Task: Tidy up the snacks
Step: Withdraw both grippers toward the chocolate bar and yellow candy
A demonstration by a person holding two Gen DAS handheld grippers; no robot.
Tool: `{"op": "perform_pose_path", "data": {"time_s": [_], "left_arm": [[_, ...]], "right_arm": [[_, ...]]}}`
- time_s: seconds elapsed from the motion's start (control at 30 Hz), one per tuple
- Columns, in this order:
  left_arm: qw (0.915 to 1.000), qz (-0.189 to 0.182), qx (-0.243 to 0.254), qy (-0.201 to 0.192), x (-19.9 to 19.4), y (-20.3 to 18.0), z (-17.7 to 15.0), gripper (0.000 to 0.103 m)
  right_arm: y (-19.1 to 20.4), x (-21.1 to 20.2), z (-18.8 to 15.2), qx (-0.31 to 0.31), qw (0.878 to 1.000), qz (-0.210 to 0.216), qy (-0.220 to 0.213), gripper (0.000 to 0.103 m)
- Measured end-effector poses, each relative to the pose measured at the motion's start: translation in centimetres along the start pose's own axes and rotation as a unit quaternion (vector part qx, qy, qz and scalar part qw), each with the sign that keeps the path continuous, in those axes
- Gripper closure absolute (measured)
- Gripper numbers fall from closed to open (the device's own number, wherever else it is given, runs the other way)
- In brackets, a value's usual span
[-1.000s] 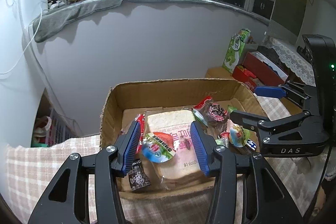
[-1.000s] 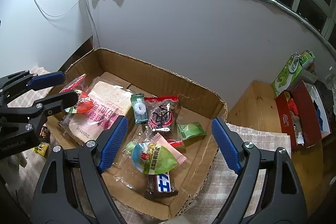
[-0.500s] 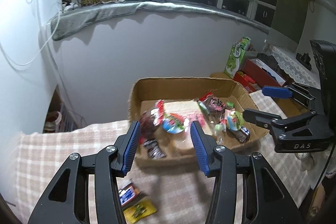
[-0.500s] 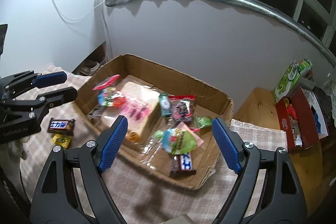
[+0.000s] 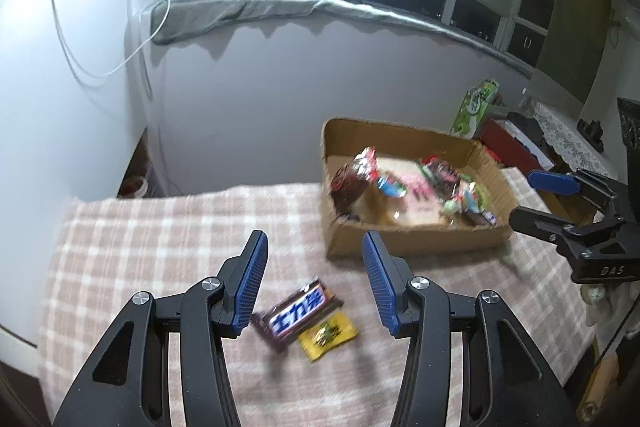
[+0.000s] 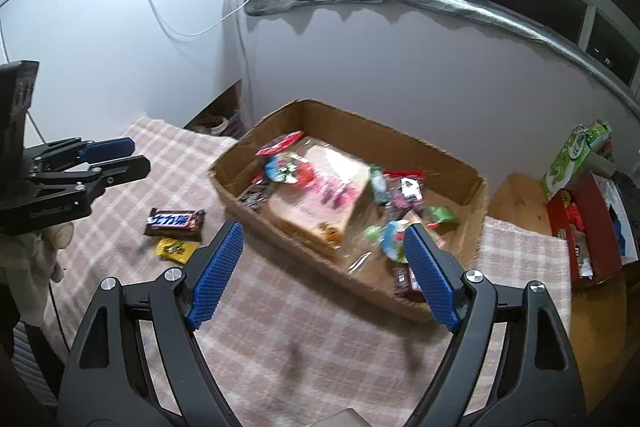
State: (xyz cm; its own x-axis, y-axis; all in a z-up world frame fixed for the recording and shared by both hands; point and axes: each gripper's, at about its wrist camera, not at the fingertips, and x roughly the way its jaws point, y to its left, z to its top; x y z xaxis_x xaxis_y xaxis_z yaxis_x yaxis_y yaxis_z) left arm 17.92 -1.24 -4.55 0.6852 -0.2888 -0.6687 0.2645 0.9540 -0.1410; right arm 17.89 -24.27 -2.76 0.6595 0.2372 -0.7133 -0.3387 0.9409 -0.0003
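Low in the frame, the left gripper (image 5: 314, 269) hangs spread and empty above a chocolate bar (image 5: 298, 309). The right gripper (image 6: 320, 267) gapes wide, empty, before the cardboard box (image 6: 478, 203) at centre.

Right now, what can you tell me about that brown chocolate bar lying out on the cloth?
The chocolate bar has a dark brown wrapper with a blue and white label, glossy like plastic film, still sealed. It lies flat on the checked cloth, outside the cardboard box. One edge touches or overlaps a small yellow packet. No claw touches it.
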Motion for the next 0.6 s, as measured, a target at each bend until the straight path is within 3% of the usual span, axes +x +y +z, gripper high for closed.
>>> {"op": "perform_pose_path", "data": {"time_s": [0.33, 0.47, 0.6], "left_arm": [[0.9994, 0.008, 0.001, 0.033, 1.0, 1.5, -2.3, 0.055], [0.9985, 0.008, 0.016, 0.052, 2.2, 1.2, -2.9, 0.055], [0.9971, 0.008, 0.034, 0.068, 3.6, 0.7, -3.6, 0.055]], "right_arm": [[2.7, 1.5, -2.0, -0.008, 0.999, 0.038, 0.026, 0.018], [3.5, 2.4, -2.5, -0.009, 0.998, 0.052, 0.040, 0.028], [3.9, 3.0, -2.9, -0.011, 0.997, 0.057, 0.048, 0.029]]}}
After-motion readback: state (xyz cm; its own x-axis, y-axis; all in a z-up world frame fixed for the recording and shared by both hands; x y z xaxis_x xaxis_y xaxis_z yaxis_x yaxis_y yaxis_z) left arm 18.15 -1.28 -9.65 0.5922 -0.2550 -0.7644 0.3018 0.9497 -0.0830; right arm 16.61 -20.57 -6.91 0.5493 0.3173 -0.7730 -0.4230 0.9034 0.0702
